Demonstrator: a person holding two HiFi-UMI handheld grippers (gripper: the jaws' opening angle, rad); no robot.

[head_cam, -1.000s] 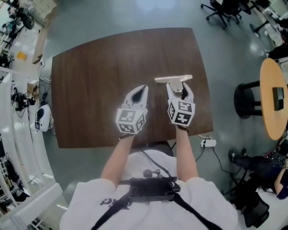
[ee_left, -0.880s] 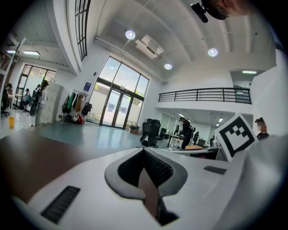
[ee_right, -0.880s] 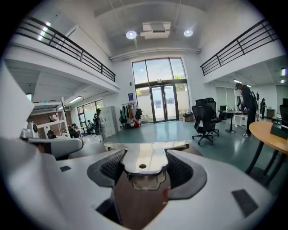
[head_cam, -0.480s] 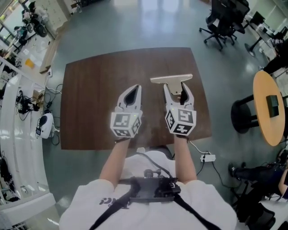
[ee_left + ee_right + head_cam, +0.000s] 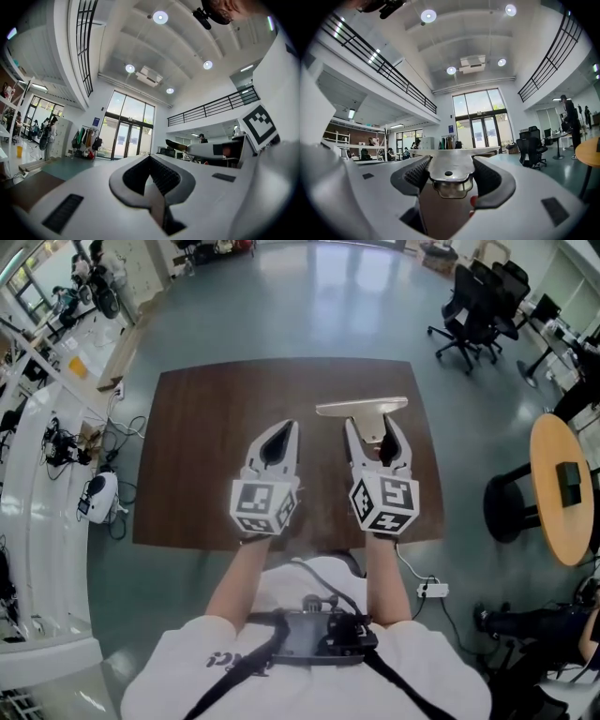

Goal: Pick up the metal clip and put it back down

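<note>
The metal clip (image 5: 362, 409) is a silver T-shaped piece with a wide flat bar. It hangs above the brown table (image 5: 202, 427), with my right gripper (image 5: 378, 439) shut on its stem. In the right gripper view the clip (image 5: 451, 165) sits between the two dark pads, its bar lying level across the far end. My left gripper (image 5: 282, 430) floats beside it to the left, also above the table. Its tips meet in the left gripper view (image 5: 151, 163) with nothing between them. Both grippers point level, out across the room.
Black office chairs (image 5: 478, 306) stand at the back right. A round wooden table (image 5: 565, 474) and a black stool (image 5: 511, 502) are on the right. A white power strip (image 5: 433, 591) lies on the floor near the table's front edge. White benches (image 5: 37, 484) line the left.
Both grippers have risen toward the head camera and show larger. The clip has stayed in the right gripper's jaws and gone up with it, farther above the table.
</note>
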